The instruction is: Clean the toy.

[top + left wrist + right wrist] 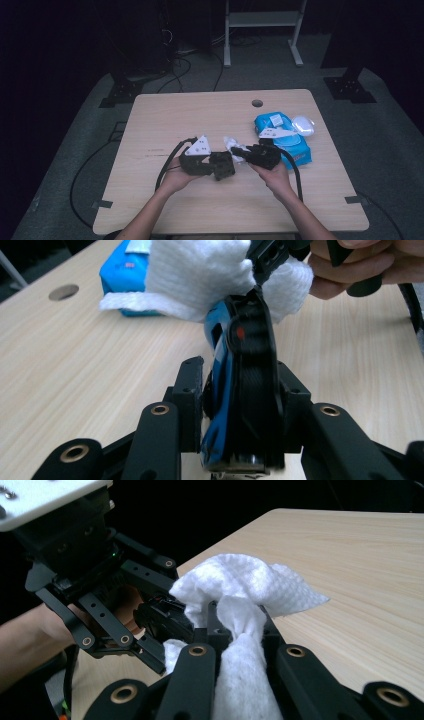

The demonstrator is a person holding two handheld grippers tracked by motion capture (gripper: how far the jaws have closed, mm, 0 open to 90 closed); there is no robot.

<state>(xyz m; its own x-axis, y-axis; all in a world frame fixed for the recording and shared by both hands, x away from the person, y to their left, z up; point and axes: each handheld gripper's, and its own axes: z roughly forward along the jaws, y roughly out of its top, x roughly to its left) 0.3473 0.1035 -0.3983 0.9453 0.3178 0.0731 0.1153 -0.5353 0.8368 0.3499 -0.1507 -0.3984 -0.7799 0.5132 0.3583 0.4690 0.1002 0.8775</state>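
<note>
Near the middle of the table (150, 125), toward the person's edge, the two grippers are meeting tip to tip, and the coming move looks to depend on how the wipe lies against the held object. The left gripper (240, 390) is clamping a black and blue object (245, 365), roughly disc-shaped and standing on edge between the jaws; what it is I cannot tell. In the left gripper view its long axis is running from 6 o'clock up toward 12, tilting slightly to 1 o'clock, with a small red dot on the black face. The right gripper (240, 630) is pinching a white wipe (240, 585), the jaws closed on its twisted tail while the loose bulk is billowing out ahead of the fingertips. Seen from the left gripper, the wipe is lying at 12 o'clock from the object and touching its far top end, with the right hand (360, 267) holding off at 1 o'clock. In the high view the left gripper (220, 165) is sitting at 9 o'clock from the right gripper (240, 150), with the blue wipes pack (285, 135) lying at 2 o'clock, just beyond the right hand. I judge that the wipe is being worked along the object's upper rim, so the stroke should be running down that long axis toward the left jaws.
</note>
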